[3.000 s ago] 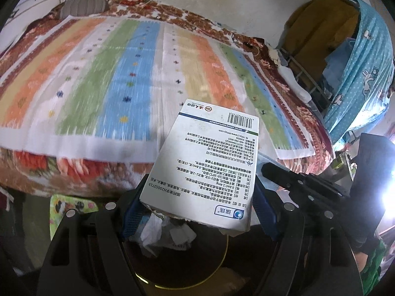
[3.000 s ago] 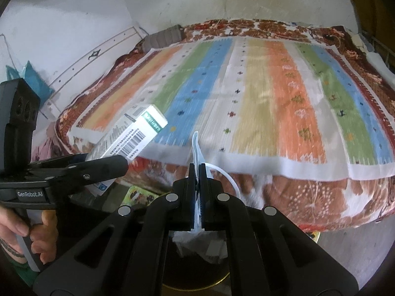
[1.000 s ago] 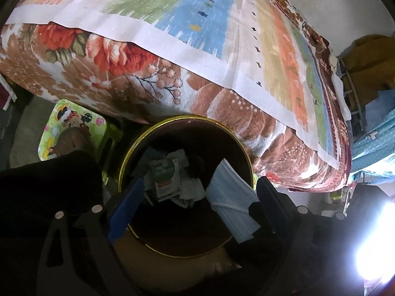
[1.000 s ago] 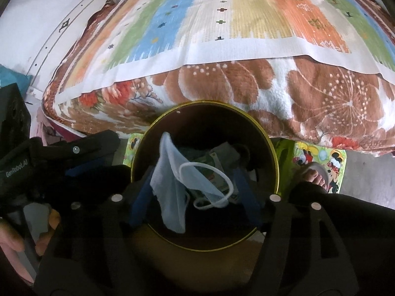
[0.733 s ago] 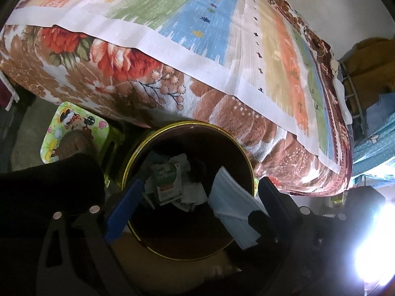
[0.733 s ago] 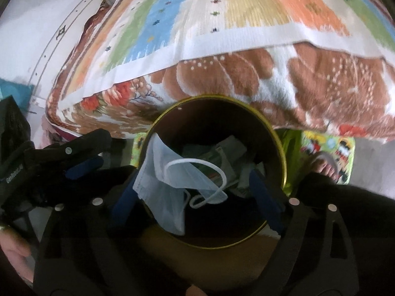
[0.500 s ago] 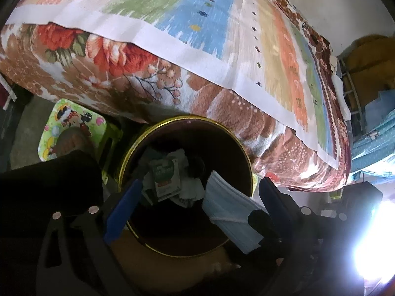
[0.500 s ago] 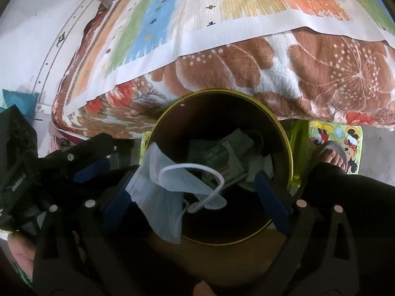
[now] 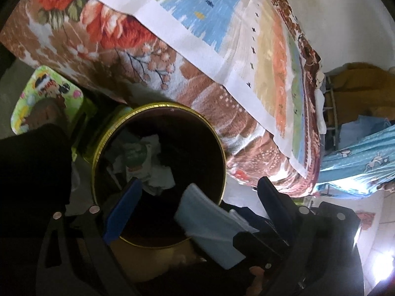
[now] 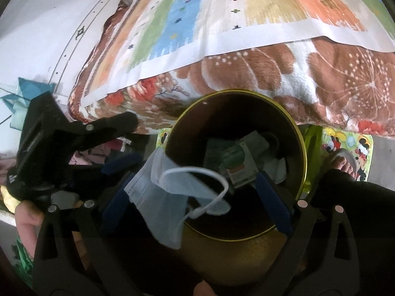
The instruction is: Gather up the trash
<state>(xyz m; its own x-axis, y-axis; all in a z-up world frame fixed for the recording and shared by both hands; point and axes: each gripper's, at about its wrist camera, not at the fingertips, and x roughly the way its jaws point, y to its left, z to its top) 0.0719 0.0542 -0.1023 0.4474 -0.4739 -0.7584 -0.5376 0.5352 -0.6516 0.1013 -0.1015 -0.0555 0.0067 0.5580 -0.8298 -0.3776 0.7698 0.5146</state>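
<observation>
A round trash bin with a gold rim stands on the floor beside the bed. Inside lie a white and green box and crumpled tissues. A light blue face mask hangs over the bin's near left rim, its white ear loop curling over the opening. My right gripper is open above the bin, its fingers wide on either side of the mask. My left gripper is open and empty over the bin.
The bed with a striped sheet and a brown floral blanket stands just behind the bin. A green cartoon stool sits beside it, with a sandalled foot. Blue clothes hang at the right.
My left gripper let the white box fall into the bin and opened. My right gripper opened and let go of the mask, which slid onto the bin's rim. Both tilted down over the bin.
</observation>
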